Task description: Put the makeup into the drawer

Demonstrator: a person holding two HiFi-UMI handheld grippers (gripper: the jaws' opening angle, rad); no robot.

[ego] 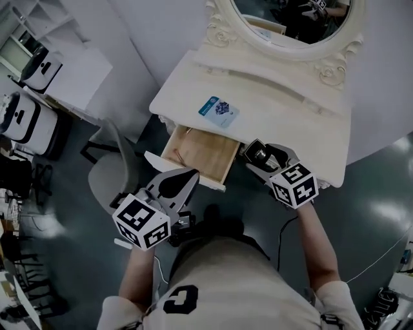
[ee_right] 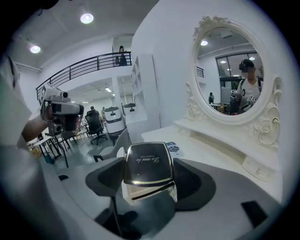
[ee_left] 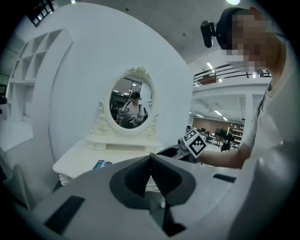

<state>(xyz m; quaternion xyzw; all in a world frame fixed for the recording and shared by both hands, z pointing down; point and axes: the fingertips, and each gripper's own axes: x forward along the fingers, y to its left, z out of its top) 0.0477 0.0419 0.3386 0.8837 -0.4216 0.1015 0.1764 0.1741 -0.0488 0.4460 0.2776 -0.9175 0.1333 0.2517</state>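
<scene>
A black makeup compact [ee_right: 146, 168] with gold script on its lid sits between the jaws of my right gripper [ee_right: 147, 177], which is shut on it. In the head view the right gripper [ego: 261, 156] holds the makeup compact [ego: 257, 153] over the front edge of the white vanity table [ego: 290, 122], just right of the open wooden drawer [ego: 201, 155]. My left gripper [ego: 184, 180] hangs below the drawer's front, jaws closed together with nothing between them; the left gripper [ee_left: 151, 164] points at the table.
A small blue and white packet [ego: 218, 109] lies on the tabletop. An oval mirror [ego: 290, 19] in an ornate frame stands at the table's back. A grey chair [ego: 110, 174] sits left of the drawer. White cases [ego: 26, 122] stand at far left.
</scene>
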